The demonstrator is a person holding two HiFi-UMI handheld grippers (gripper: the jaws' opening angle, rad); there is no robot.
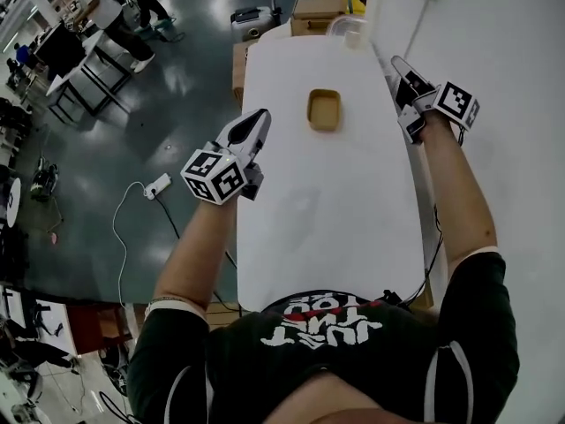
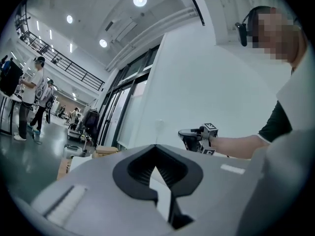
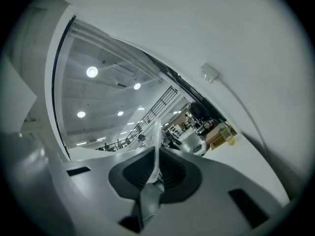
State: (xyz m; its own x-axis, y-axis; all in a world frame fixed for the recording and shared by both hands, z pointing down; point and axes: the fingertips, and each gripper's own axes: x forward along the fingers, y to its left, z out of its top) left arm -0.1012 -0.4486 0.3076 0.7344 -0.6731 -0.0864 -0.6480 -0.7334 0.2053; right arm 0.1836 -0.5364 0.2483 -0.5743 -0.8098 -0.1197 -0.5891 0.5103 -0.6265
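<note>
- Right gripper (image 3: pixel 156 149): the jaws are closed together on a thin, translucent plastic film (image 3: pixel 154 173). The film stands up past the jaw tips and hangs down crumpled behind them, clamped between the ribbed pads.
- Seen from the head view, the right gripper (image 1: pixel 399 64) is held above the far right edge of the table (image 1: pixel 353 219), close to the white wall (image 1: pixel 512 42). The film is too thin to make out there.
- Left gripper (image 2: pixel 156 147): the jaws are brought together, tips touching, with nothing between them. Only the white tabletop shows through the diamond-shaped gap behind the tips.
- In the head view, the left gripper (image 1: pixel 262 115) sits over the left edge of the table, tips pointing towards the far end. The two grippers are well apart, one at each long side of the table.
- Tan tray (image 1: pixel 324 109): it lies flat on the table between the two grippers, slightly beyond them. Neither gripper touches it.
- Clear container (image 1: pixel 348 30): it stands at the far end of the table, well apart from both grippers.
- Cardboard boxes (image 1: pixel 315 12): these are stacked just past the far end of the table.
- Power strip (image 1: pixel 157 185): it lies on the grey floor to the left of the table, with a white cable trailing from it.
</note>
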